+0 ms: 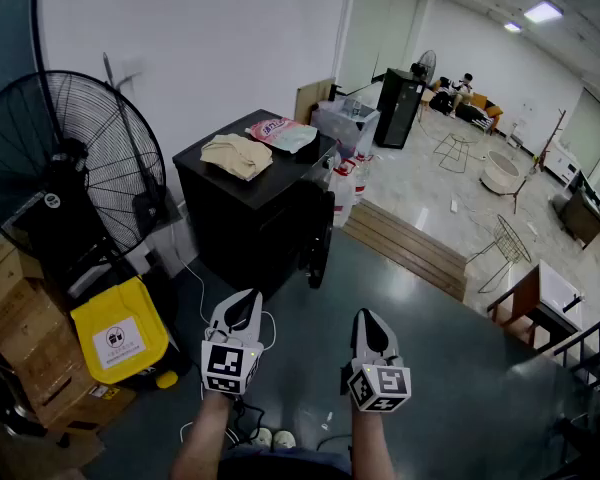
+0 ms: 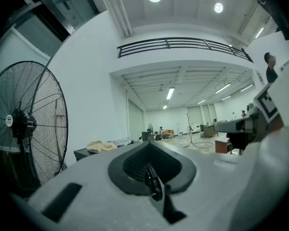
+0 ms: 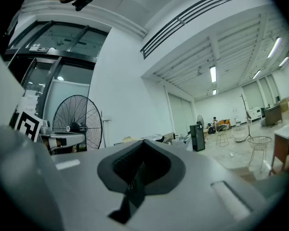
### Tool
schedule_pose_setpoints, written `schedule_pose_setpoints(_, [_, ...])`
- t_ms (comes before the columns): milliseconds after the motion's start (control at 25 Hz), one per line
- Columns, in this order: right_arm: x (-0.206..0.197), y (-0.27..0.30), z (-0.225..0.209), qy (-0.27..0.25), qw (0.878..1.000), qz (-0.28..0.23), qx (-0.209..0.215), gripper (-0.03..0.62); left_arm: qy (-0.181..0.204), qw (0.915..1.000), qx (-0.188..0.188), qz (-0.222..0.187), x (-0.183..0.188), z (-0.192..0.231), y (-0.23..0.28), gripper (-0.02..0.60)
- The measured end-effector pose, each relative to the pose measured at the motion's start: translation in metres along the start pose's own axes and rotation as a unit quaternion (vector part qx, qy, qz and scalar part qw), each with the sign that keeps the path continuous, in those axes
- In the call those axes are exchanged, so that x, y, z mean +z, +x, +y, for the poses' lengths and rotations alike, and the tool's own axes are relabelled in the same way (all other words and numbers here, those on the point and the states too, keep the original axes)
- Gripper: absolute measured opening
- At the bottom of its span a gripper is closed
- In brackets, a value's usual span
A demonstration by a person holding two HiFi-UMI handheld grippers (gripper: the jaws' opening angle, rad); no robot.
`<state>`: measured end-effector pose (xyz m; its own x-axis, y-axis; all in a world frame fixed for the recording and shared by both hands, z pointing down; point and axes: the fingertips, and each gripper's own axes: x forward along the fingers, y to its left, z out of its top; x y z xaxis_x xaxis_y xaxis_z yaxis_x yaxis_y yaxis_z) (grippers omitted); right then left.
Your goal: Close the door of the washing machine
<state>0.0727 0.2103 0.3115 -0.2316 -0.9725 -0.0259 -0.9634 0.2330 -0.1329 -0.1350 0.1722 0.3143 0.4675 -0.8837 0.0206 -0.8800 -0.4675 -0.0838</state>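
The washing machine (image 1: 242,223) is a black box by the white wall, upper middle of the head view. Its dark door (image 1: 320,236) stands ajar at the right front corner. A beige cloth (image 1: 237,155) and a pink pack (image 1: 282,131) lie on its top. My left gripper (image 1: 244,302) and right gripper (image 1: 366,320) hover side by side near my body, well short of the machine, both pointing level toward it. Each has its jaws shut with nothing between them. The left gripper (image 2: 147,147) sees the cloth (image 2: 100,146) far ahead; the right gripper (image 3: 143,143) faces the same way.
A large black fan (image 1: 72,173) stands at the left, with a yellow bin (image 1: 120,334) and cardboard boxes (image 1: 15,313) below it. White cables (image 1: 194,286) trail on the floor. A wooden step (image 1: 412,244) runs right of the machine; a desk (image 1: 535,303) is at the right.
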Motion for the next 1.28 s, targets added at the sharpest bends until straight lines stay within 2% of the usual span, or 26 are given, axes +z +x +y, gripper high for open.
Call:
schedule_pose_setpoints(600, [0.000,-0.006,0.006,0.011,1.000,0.000,0.008,0.011,0.005,1.0000,0.002,-0.003,0.010,-0.003,-0.010,0.008])
schedule_pose_setpoints(1040, [-0.017,-0.013,0.014,0.038,0.999,0.002,0.030,0.012,0.005,1.0000,-0.001,0.007,-0.005,-0.009,-0.014,0.008])
schedule_pose_setpoints(1280, [-0.024,-0.017,0.013,0.035,0.999,0.014,0.031,0.012,-0.001,0.9998,-0.006,0.019,-0.015,-0.015,-0.014,0.008])
